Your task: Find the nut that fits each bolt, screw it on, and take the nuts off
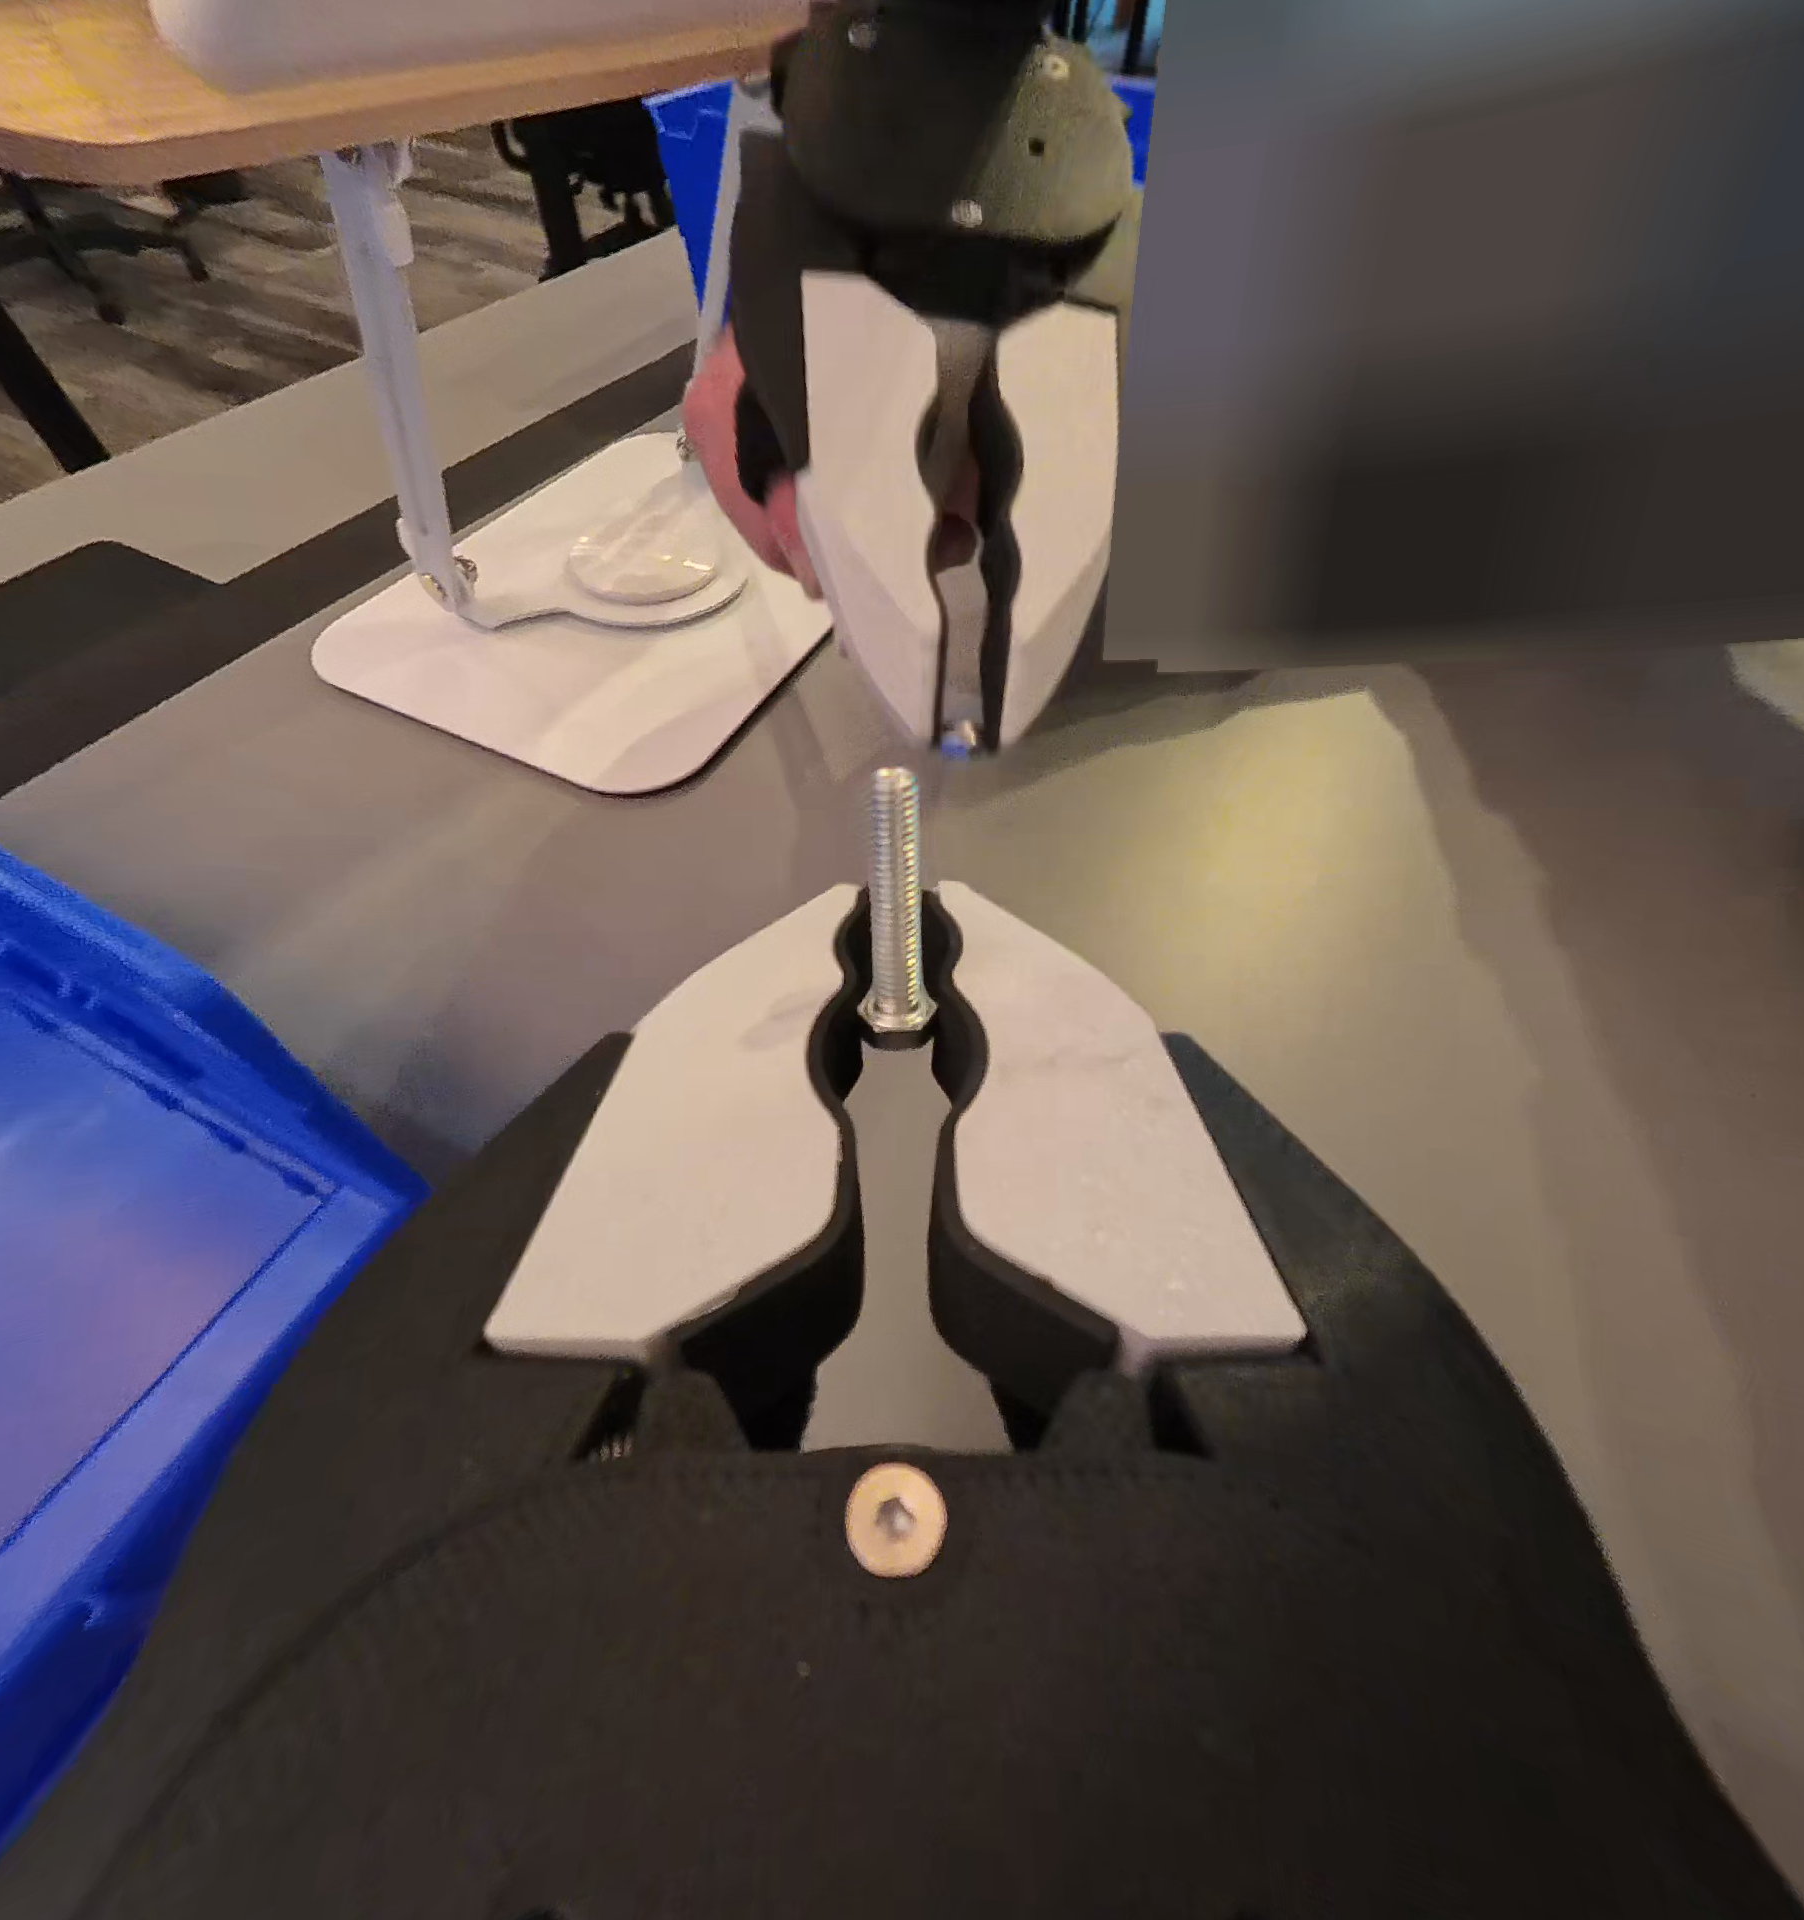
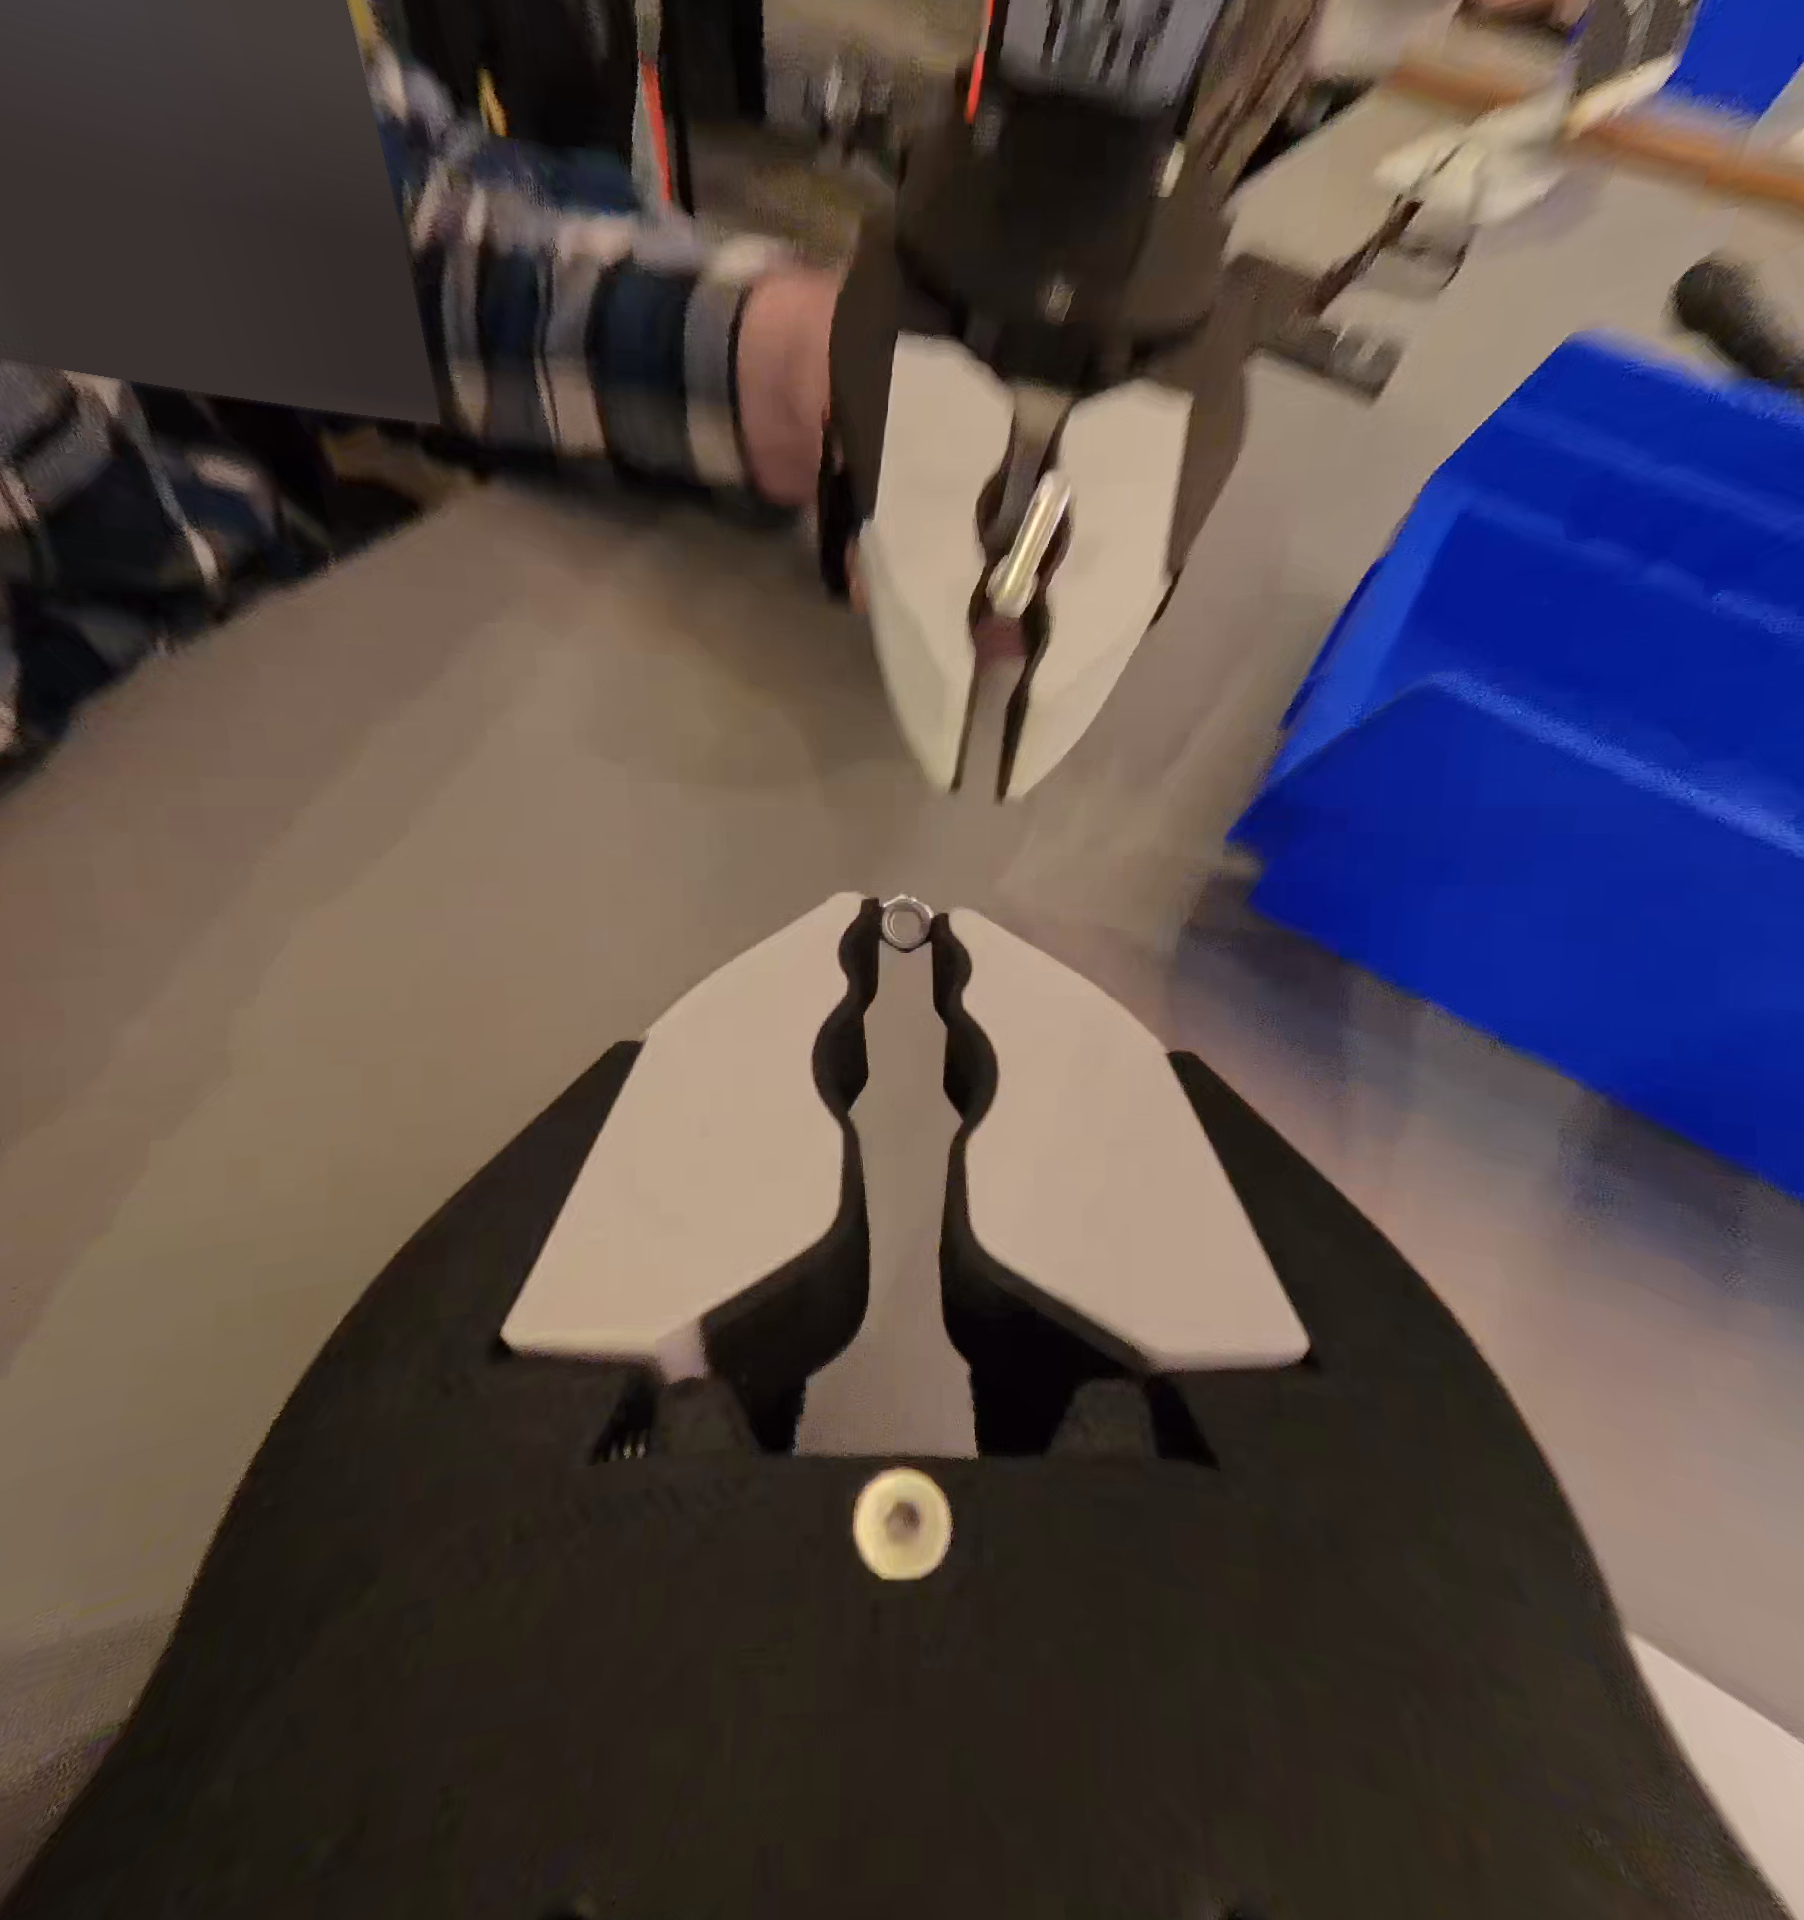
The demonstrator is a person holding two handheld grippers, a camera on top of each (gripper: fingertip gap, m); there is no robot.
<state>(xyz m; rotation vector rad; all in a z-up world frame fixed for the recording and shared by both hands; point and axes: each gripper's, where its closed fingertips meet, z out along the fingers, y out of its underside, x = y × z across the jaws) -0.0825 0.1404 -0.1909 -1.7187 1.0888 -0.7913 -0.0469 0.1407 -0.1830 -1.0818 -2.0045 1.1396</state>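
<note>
Bin [image 1: 98, 1195], blue, occupies the lower left of the left wrist view. At frame centre the left gripper [image 1: 896, 914] has its jaws closed on a silver bolt [image 1: 896, 883], thread outward to receive a nut. Upper centre, the right gripper [image 1: 965, 738] pinches a small silver nut [image 2: 900, 923] at its tips, hole facing the bolt, just apart.

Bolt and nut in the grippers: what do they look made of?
Bolt: apparently bright plated steel; silvery, shiny threads along the shank. Nut: likely the same plated metal; small silvery hex ring with glinting faces. The exact alloy cannot be told from its look.
</note>
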